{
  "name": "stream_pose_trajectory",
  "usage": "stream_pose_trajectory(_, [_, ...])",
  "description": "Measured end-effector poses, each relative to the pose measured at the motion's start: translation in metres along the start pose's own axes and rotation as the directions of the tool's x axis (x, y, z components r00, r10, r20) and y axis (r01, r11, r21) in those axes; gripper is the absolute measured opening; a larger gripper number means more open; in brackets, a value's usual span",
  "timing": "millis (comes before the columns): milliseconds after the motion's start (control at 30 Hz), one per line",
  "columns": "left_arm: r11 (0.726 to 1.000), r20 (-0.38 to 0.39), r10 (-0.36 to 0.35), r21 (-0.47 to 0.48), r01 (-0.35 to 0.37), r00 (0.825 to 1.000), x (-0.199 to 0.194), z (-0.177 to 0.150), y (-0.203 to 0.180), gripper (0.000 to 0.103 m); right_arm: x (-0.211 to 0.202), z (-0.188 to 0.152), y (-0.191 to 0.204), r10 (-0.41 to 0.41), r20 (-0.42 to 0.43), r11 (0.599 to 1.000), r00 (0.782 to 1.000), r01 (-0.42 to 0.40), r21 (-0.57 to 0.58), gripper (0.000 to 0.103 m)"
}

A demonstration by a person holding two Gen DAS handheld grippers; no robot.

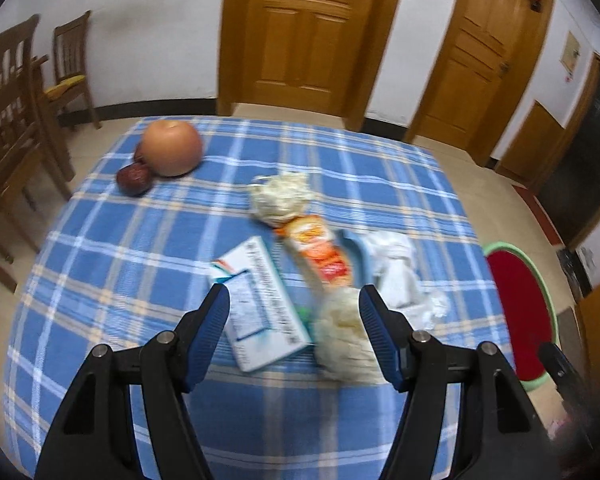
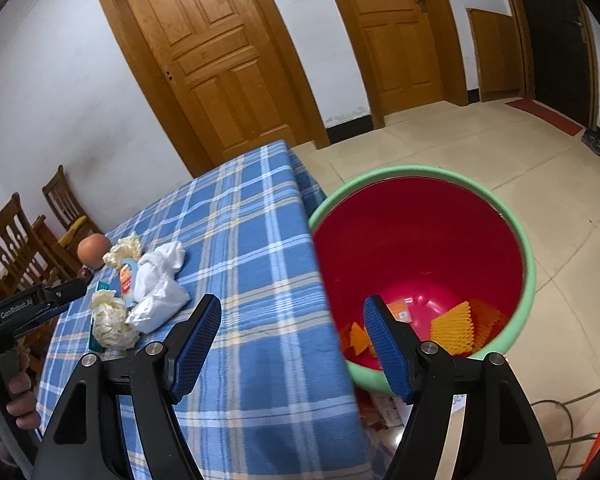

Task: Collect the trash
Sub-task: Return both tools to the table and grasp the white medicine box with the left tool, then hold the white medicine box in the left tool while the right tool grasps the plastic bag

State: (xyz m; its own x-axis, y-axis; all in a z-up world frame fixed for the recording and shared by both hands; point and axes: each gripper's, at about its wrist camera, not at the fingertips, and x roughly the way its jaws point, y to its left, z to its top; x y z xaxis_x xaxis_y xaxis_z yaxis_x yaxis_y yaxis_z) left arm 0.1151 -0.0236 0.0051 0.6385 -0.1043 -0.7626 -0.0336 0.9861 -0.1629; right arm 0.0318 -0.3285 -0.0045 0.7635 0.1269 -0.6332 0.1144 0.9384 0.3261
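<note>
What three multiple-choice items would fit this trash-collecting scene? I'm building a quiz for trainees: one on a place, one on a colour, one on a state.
1. Where does the bin stand?
A. On the table
B. On the floor beside the table
C. Under a chair

2. What colour is the bin's inside?
A. Red
B. Blue
C. Yellow

3. How is the left gripper?
A. Shut on the box
B. Shut on a paper wad
C. Open, holding nothing

Key: 1 B, its green rim sits below the tablecloth edge on the tiles; 2 A, red walls show in the right wrist view; 3 C, its fingers stand apart above the box and crumpled paper.
</note>
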Motion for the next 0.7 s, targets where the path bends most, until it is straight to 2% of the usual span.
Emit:
stream_pose_trajectory(133, [0.999, -0.034, 0.030, -0.035, -0.031, 0.999, 0.014, 0.001, 0.014, 0.067, 0.002, 0.000, 0.007, 0.007, -0.003, 1.000, 1.000, -0.007, -0.013, 0.075])
stream_pose_trajectory(267, [0.997, -0.074, 0.028, -0.075, -0.033, 0.997, 0.029, 0.000, 0.024, 0.067, 0.005, 0.000, 0.014, 0.013, -0.010, 1.000, 1.000, -0.013, -0.021, 0.075])
stream_pose_trajectory(433, [0.991, -0.121, 0.002, -0.131, -0.018, 0.993, 0.048, -0.003, 0.032, 0.067, 0.009, -0.002, 0.021, 0.015, -0.026, 0.999, 1.000, -0.016, -0.039, 0.075])
stream_pose_trajectory(600, [0.990, -0.136, -0.029, -0.141, 0.009, 0.990, 0.056, -0.007, 0.031, 0.067, 0.014, -0.001, 0.029, 0.017, -0.036, 0.999, 0.999, -0.019, -0.051, 0.075])
stream_pose_trajectory(667, [0.989, -0.136, -0.051, -0.146, 0.031, 0.989, 0.057, -0.007, 0.032, 0.059, 0.016, -0.002, 0.031, 0.019, -0.040, 0.998, 0.999, -0.021, -0.054, 0.075])
stream_pose_trajectory(700, [0.987, -0.131, -0.067, -0.151, 0.047, 0.989, 0.056, -0.008, 0.033, 0.059, 0.017, -0.002, 0.034, 0.021, -0.042, 0.998, 0.999, -0.024, -0.058, 0.075])
